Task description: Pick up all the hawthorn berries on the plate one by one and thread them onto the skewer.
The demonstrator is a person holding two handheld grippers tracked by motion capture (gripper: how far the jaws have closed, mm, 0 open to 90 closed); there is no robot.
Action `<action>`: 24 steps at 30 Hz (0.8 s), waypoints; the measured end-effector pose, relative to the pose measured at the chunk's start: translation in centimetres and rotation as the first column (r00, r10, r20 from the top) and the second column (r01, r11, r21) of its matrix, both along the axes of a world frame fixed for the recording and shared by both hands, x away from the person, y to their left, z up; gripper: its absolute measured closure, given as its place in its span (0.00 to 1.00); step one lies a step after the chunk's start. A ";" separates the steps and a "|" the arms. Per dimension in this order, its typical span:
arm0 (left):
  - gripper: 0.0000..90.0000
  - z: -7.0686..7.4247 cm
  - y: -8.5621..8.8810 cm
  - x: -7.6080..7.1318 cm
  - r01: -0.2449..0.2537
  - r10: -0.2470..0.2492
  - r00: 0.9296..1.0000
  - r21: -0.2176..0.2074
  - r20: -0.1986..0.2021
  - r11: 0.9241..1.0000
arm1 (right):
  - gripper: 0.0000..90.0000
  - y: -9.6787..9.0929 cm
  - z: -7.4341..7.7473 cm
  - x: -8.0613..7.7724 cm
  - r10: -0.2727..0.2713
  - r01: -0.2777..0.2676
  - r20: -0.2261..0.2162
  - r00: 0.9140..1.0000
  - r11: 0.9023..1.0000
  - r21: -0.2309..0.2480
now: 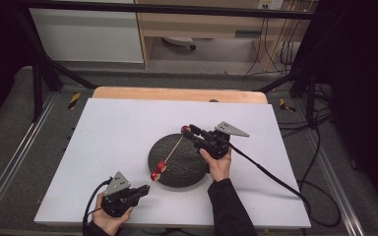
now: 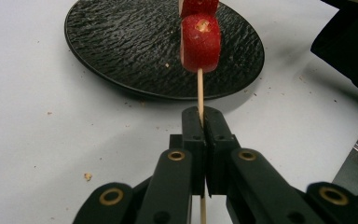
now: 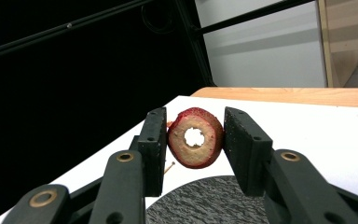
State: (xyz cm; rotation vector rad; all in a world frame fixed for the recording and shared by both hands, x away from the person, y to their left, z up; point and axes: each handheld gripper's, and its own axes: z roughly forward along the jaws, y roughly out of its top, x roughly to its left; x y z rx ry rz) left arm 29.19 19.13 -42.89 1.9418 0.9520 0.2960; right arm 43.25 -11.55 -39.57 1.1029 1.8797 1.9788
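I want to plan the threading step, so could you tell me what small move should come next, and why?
Probably ease the right gripper along the skewer so its cored fruit ring slides over the tip. The left gripper clamps the skewer's other end above the black plate.

Even overhead light falls on the white table [image 1: 128, 147], casting soft shadows. The room's edges at left and right of the high view sink into darkness. The close views are sharp, slightly grainy, without glare.
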 end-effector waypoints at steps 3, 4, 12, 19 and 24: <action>0.98 0.0 0.0 0.0 -0.001 0.001 1.000 -0.003 0.000 1.000 | 0.68 0.1 -0.1 0.0 0.003 -0.003 -0.001 1.000 1.000 0.000; 0.98 0.0 0.0 0.0 -0.002 0.002 1.000 -0.005 0.000 1.000 | 0.68 0.1 -0.1 -0.1 0.005 -0.005 -0.001 1.000 1.000 0.000; 0.98 -0.1 -0.1 0.0 -0.006 0.006 1.000 -0.007 -0.009 1.000 | 0.68 0.3 -0.4 -0.2 0.017 -0.017 -0.001 1.000 1.000 -0.005; 0.98 -0.1 -0.3 0.0 -0.019 0.018 1.000 -0.030 -0.019 0.999 | 0.68 1.0 -0.8 -0.5 0.040 -0.040 -0.007 0.999 0.999 -0.018; 0.98 -0.2 -0.4 -0.1 -0.033 0.032 0.999 -0.044 -0.022 0.998 | 0.68 1.5 -1.4 -0.8 0.055 -0.055 -0.014 0.998 0.998 -0.018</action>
